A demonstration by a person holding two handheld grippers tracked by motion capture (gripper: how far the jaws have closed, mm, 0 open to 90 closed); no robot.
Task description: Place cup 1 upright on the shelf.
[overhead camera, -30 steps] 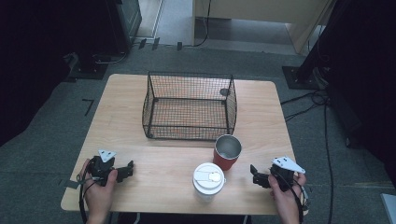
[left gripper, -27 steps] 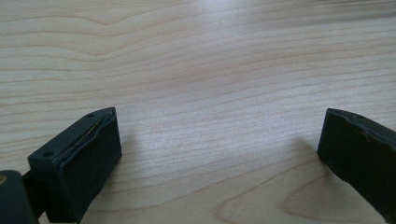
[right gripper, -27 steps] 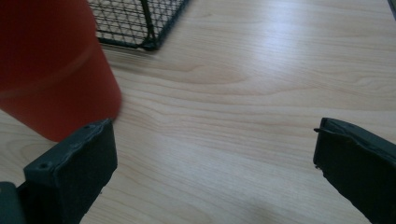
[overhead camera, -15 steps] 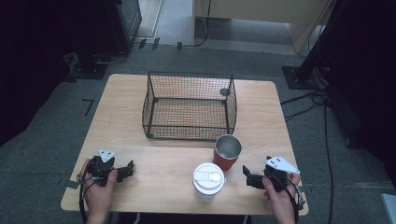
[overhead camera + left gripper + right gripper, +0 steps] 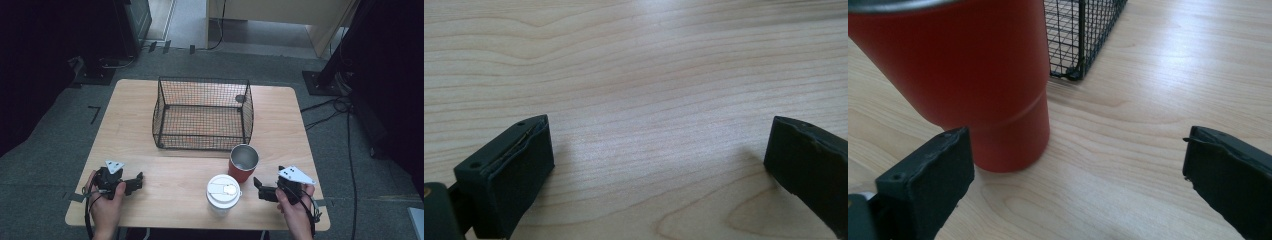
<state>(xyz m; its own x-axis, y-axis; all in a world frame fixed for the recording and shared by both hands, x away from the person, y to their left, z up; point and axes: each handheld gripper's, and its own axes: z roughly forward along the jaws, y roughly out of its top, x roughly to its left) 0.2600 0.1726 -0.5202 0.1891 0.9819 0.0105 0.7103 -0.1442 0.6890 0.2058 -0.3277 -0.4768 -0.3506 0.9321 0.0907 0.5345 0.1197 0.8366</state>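
The right gripper (image 5: 261, 189) sits low over the table (image 5: 150, 150), its 2 jaws spread wide with nothing between them; they have just been closing slightly. The red tumbler (image 5: 243, 163) stands upright just ahead of the fingers, off toward the left jaw in the right gripper view, where its base (image 5: 1010, 145) is close beside that jaw but not touching it. The white lidded cup (image 5: 223, 192) stands just beside the fingertips on the side away from the hand, between the 2 grippers and touching or nearly touching the tumbler. Beyond the tumbler, the black wire basket (image 5: 202, 114) stands with its near corner (image 5: 1070, 75) right behind it. The left gripper (image 5: 135, 182) rests well apart from all 3, jaws spread over bare wood (image 5: 649, 125).
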